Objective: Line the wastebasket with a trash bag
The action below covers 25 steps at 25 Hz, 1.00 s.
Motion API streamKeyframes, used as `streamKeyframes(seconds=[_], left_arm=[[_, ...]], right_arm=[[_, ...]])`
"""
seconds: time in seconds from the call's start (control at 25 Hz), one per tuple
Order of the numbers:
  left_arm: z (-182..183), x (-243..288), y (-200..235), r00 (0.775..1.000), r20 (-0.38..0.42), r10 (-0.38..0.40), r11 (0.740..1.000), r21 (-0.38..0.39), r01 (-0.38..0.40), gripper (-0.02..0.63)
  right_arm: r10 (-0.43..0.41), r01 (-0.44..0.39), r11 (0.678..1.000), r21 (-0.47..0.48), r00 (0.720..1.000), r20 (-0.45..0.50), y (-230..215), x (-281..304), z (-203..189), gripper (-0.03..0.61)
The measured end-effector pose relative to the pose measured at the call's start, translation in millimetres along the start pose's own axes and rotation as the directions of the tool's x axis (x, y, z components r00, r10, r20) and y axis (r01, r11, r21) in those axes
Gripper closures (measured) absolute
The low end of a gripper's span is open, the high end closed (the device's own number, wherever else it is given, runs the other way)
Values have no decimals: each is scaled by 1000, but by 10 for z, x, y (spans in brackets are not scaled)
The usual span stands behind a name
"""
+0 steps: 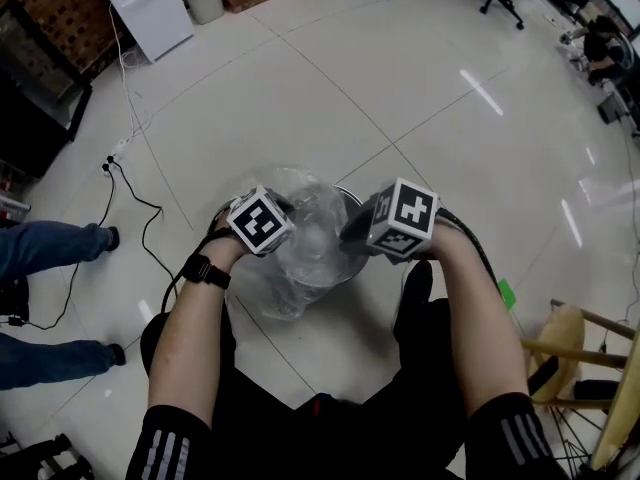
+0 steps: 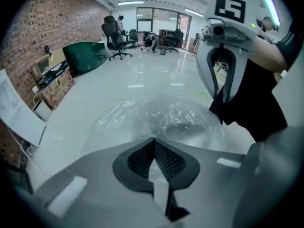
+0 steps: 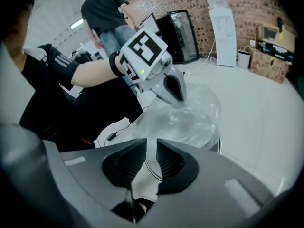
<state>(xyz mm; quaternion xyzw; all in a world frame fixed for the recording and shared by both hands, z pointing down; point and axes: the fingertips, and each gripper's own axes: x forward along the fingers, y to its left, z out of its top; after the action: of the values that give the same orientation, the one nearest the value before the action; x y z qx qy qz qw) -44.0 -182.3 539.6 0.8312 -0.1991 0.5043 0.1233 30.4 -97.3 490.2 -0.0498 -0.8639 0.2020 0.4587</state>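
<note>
Noted wastebasket [image 1: 338, 266] on floor just ahead of knees, reachable by both hands. Found trash bag [image 1: 310, 230] bunched over its mouth, not yet spread. Logged left gripper [image 2: 153, 139] pinched shut, seemingly on bag film, likely to pull it open; right gripper [image 3: 151, 142] slightly parted, empty, near rim.

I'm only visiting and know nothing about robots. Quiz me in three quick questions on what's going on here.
1. True or false: the trash bag is clear plastic.
2. Which one has its jaws together? A: left gripper. B: right gripper.
3. Fill in: the bag is bunched over the top of the ____.

Key: 1 true. 2 A; the right jaws stand slightly apart. 3 wastebasket.
</note>
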Motion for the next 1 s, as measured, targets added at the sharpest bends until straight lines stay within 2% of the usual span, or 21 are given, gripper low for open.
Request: streamKeyframes(seconds=[0.08,0.28,0.36,0.48,0.6,0.68,0.76,1.0], left_arm=[[20,90,-118,999,-9,-39,999,23,39,620],[102,264,-344,995,-27,-91,992,87,93,620],[191,273,-419,994,-14,-109,987,121,110,620],[285,226,-483,991,17,-136,981,145,132,620],[366,113,-479,985,68,-160,982,113,152,579],[392,13,-453,978,105,-178,983,73,170,519],[372,-113,-381,977,126,-173,985,48,168,488],[1,-505,78,989,132,-60,996,-64,69,466]], right_arm=[[-21,19,999,40,999,48,-141,-153,26,491],[-188,179,980,85,974,125,-612,-353,146,452],[-207,200,977,73,972,107,-686,-249,157,438],[-215,215,977,18,976,24,-736,-3,107,430],[-227,224,974,-39,971,-73,-782,210,-9,452],[-245,242,969,-42,962,-120,-860,315,-114,479],[-260,259,965,-25,954,-149,-943,356,-195,504],[-266,268,963,-18,939,-217,-1009,448,-399,518]])
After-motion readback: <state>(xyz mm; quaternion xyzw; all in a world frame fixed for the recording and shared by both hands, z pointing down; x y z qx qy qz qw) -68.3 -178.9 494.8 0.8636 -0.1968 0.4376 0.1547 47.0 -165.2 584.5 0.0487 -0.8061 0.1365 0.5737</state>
